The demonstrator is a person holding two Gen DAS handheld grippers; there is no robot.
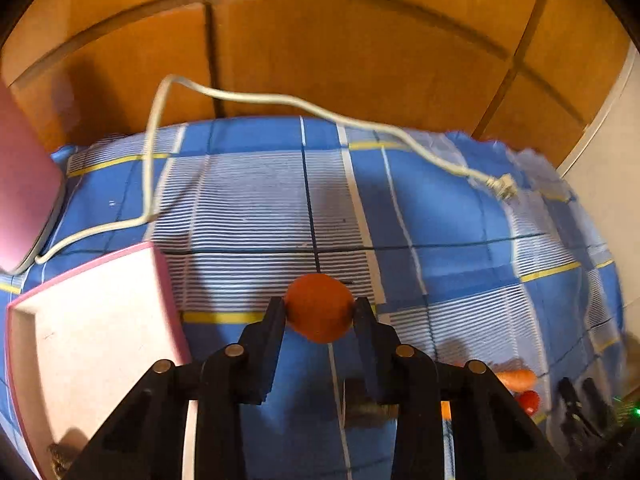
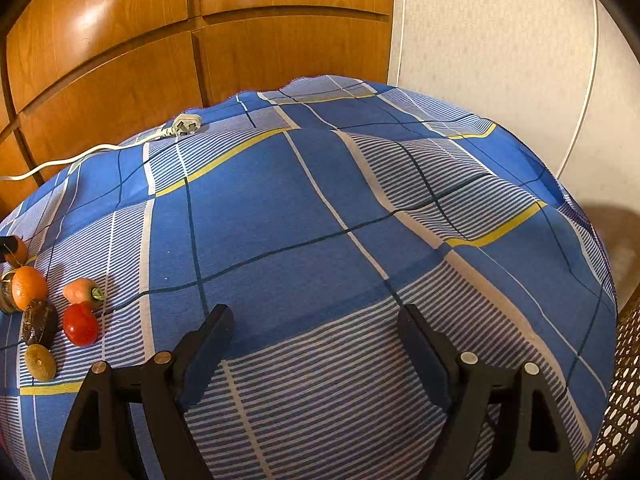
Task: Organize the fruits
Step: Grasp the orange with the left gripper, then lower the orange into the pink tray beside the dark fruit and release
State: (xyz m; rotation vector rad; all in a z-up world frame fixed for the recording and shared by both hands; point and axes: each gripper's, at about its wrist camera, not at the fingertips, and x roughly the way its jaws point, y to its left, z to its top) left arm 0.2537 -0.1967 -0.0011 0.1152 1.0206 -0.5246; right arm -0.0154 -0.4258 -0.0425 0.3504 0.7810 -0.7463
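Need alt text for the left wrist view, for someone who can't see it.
The left gripper has its jaws closed on a small orange fruit above a blue checked cloth. A pink-rimmed white tray lies to the left; a white cable runs across the cloth in front of wooden panels.

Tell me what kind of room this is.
Probably a bedroom at home: a blue checked sheet covers a soft surface like a bed, wooden wardrobe doors stand behind, and a white power cord trails across.

Wide bare stretch of checked cloth (image 2: 320, 220) ahead and right. Crowded at left by clustered fruits (image 2: 80, 324); hemmed by pink-edged tray (image 1: 80, 320), draped white cable (image 1: 280, 100), wooden doors (image 1: 320, 40) behind.
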